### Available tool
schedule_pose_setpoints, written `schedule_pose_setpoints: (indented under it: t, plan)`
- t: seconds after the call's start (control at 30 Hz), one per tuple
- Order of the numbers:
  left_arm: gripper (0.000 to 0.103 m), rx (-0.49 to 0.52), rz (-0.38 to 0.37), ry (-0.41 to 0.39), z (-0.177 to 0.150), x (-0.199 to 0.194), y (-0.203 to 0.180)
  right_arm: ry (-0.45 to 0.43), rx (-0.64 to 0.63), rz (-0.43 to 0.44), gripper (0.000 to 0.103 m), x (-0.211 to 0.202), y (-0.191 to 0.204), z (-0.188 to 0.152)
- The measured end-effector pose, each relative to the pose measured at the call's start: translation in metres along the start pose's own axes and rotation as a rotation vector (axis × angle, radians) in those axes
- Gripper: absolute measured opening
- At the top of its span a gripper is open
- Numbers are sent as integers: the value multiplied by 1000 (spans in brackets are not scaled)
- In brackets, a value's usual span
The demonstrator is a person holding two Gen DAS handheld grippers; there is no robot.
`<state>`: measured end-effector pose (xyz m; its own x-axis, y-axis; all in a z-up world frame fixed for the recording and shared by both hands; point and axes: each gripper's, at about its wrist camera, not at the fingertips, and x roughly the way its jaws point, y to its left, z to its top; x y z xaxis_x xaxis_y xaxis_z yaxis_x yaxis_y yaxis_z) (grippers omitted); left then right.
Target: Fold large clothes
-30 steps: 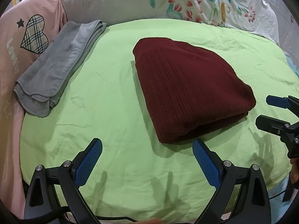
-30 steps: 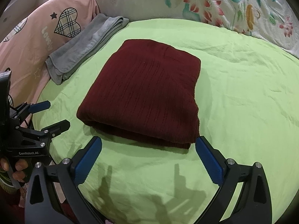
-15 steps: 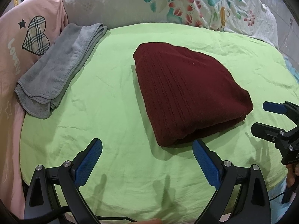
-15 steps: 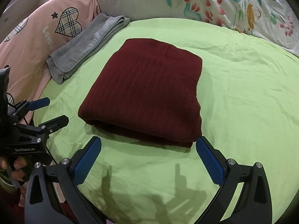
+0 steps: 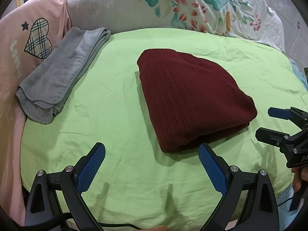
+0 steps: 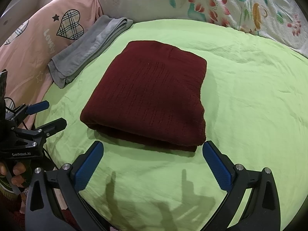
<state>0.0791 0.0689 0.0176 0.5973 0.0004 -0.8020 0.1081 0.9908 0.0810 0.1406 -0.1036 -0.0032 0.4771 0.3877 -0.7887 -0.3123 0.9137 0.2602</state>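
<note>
The maroon garment [image 5: 190,102] lay folded mid-bed [image 5: 107,115]; our left tongs [image 5: 152,165] and right tongs [image 6: 153,163] hung spread, empty (folding seemingly done). Next, we judged, came stacking beside the grey towel [image 5: 59,77].

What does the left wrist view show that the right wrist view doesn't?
Only the left wrist view shows the right gripper from the side, open, at the frame's right edge. Only the right wrist view shows the left gripper from the side, open, with fingers of the hand holding it. Both show the folded maroon sweater lying on the green sheet, touched by neither gripper, the folded grey towel, the pink bedding and the floral quilt.
</note>
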Motion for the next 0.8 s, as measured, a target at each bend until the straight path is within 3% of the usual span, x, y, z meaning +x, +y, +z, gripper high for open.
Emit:
schedule_pose_setpoints:
  t: [0.8]
  plan:
    - [98, 10, -11, -36, -14, -25, -8, -39, -4, 7, 102, -26, 7, -13]
